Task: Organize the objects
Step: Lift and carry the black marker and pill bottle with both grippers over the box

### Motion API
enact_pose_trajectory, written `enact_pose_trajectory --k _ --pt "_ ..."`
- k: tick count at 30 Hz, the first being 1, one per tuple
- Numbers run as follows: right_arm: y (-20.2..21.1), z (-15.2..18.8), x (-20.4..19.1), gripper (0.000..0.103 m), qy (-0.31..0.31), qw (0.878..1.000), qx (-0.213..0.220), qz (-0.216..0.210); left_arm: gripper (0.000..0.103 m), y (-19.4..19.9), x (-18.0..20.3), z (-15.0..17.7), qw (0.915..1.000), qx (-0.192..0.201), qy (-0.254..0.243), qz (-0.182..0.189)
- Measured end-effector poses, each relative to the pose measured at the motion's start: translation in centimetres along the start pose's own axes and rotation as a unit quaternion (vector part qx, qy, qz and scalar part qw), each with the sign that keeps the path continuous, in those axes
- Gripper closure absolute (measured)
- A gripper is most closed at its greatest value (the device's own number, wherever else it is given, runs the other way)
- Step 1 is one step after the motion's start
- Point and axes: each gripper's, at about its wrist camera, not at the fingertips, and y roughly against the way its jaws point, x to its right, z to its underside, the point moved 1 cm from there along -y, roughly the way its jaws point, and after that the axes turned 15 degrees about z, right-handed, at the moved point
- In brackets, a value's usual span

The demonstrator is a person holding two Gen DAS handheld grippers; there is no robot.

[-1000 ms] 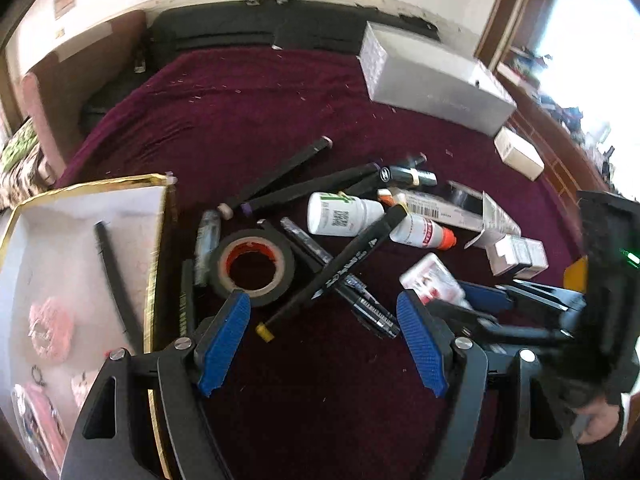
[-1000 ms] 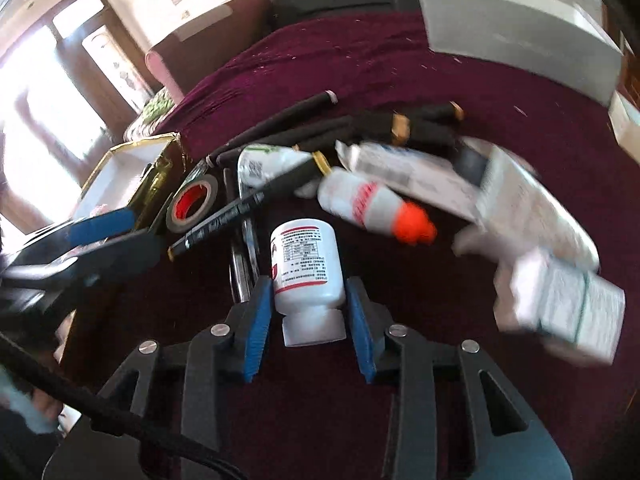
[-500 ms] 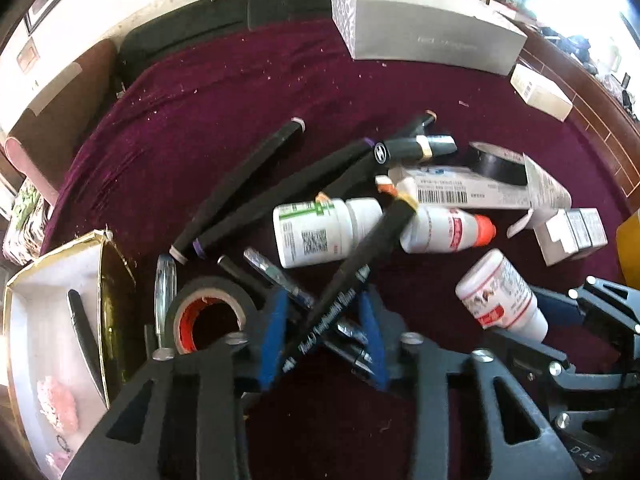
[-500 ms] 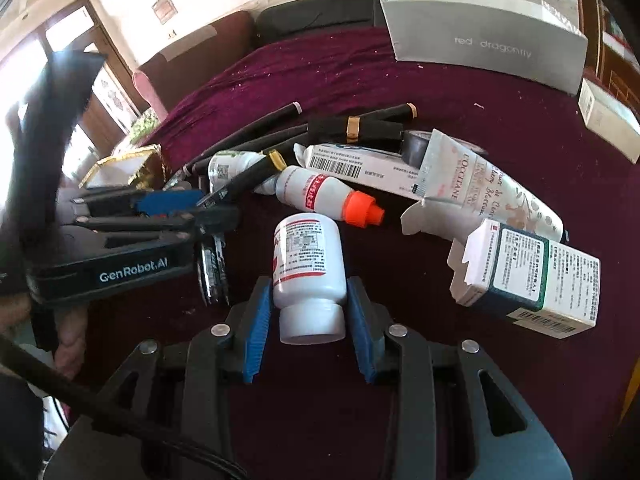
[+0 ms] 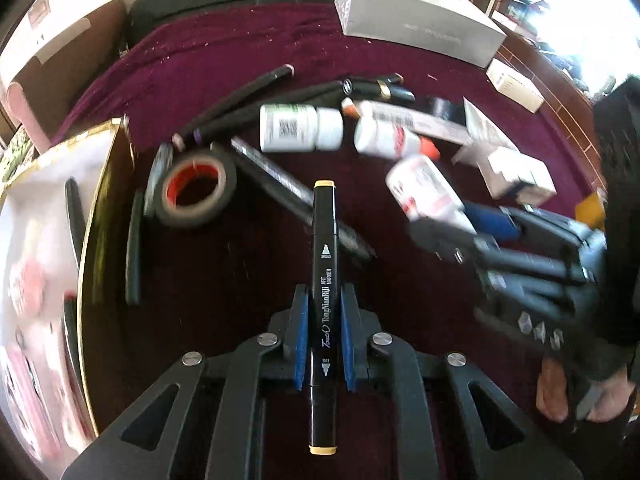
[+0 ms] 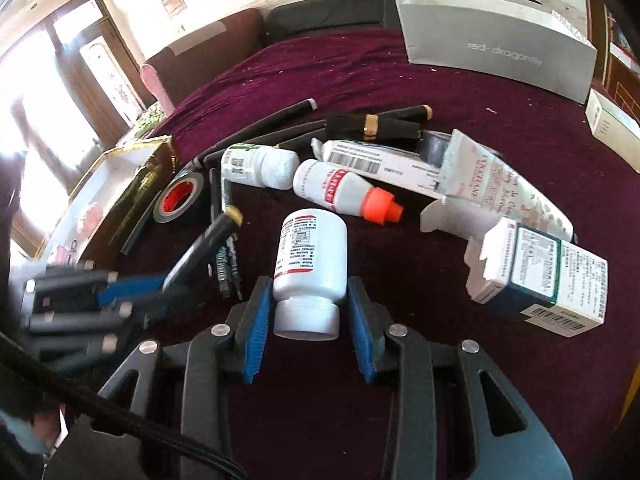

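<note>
My left gripper (image 5: 323,304) is shut on a black art marker (image 5: 325,264) with cream end caps and holds it above the maroon cloth. It also shows in the right wrist view (image 6: 200,248). My right gripper (image 6: 307,292) is shut on a white pill bottle (image 6: 310,256) with a red-and-white label, cap toward me. That bottle shows in the left wrist view (image 5: 424,192). A pile lies beyond: black markers (image 5: 240,96), pens (image 5: 280,178), a green-label bottle (image 6: 256,164), an orange-capped bottle (image 6: 344,194).
A gold-rimmed open box (image 5: 100,216) with small items stands at the left. A roll of black tape (image 5: 194,188) lies beside it. Cartons (image 6: 544,276) and a cream tube (image 6: 504,188) lie at the right. A grey box (image 6: 496,44) stands at the back.
My left gripper closed on the black marker and lifted it out of the pile, now straight along the fingers. My right gripper stays shut on the pill bottle.
</note>
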Motion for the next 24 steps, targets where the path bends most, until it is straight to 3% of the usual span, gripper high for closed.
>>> enact_pose_trajectory --k 8,15,24 --pt "0.4 0.5 -0.1 0.069 -0.002 1.000 -0.014 0.003 0.091 0.5 -0.1 1.7 0.9999 0.011 0.006 0.004" --pt "3.9 3.9 0.3 0.069 -0.043 0.999 -0.028 -0.013 0.091 1.6 0.8 4.1 0.9993 -0.003 0.024 0.029" --pt "4.5 5.5 -2.0 0.069 -0.044 0.999 -0.028 0.004 0.091 1.3 0.4 3.7 0.9989 0.022 0.017 0.037"
